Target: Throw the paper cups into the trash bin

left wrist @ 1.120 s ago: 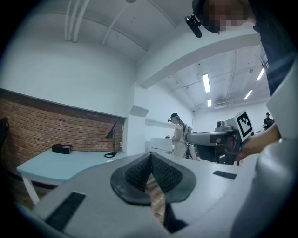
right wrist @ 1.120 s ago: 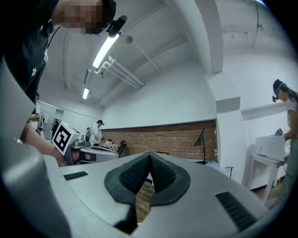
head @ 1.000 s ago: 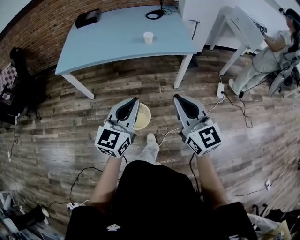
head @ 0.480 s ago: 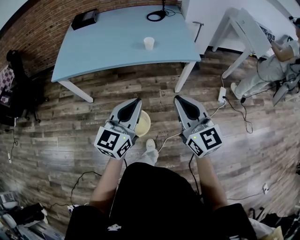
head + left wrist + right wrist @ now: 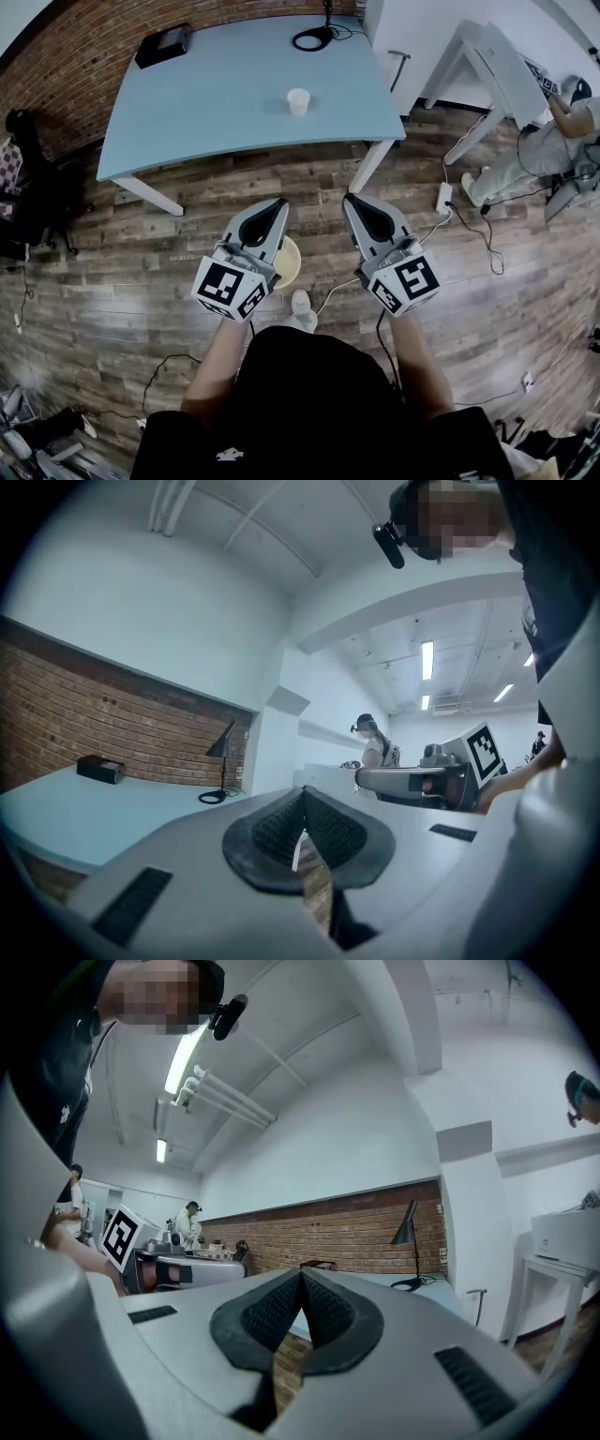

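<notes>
**A:** There's the trash bin [image 5: 291,262], six o'clock of the tabletop [image 5: 216,103]. Only a crescent of its rim shows, and the rest sits behind the left tool [image 5: 277,204].

**B:** The person [image 5: 553,141] out at three o'clock is sliced by the frame edge.

**A:** Left gripper view now: a white sliver [image 5: 297,851] in the slit between the pads, too thin to name.

**B:** At twelve o'clock, the cable [image 5: 326,11] runs off the top edge.

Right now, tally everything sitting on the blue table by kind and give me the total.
On the blue table:
paper cup: 1
black box: 1
black desk lamp: 1
Total: 3
</notes>
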Demonstrator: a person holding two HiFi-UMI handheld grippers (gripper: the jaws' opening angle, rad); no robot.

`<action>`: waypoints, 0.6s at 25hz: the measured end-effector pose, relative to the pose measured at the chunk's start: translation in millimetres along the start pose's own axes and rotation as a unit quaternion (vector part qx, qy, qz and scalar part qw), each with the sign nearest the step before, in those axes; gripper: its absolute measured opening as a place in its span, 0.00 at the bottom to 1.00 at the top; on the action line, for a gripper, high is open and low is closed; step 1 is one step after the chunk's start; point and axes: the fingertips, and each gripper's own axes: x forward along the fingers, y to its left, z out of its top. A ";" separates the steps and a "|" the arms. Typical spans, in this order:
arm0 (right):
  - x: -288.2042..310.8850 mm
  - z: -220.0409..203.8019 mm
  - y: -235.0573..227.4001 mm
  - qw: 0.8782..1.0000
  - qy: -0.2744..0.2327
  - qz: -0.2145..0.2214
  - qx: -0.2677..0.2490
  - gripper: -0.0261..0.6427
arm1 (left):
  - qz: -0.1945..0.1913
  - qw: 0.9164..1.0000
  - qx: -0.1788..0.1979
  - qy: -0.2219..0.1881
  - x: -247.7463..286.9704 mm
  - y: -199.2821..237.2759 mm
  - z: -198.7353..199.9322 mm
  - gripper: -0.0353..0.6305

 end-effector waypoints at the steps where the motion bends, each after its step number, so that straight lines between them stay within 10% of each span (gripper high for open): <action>1: 6.0 0.4 -1.2 1.000 0.001 0.001 0.000 0.05 | 0.000 1.000 -0.001 0.000 2.7 4.9 0.0 0.07; 15: 57.2 8.0 -11.5 1.000 0.003 -0.001 -0.012 0.05 | 0.003 1.000 -0.006 0.000 16.2 52.0 -1.1 0.07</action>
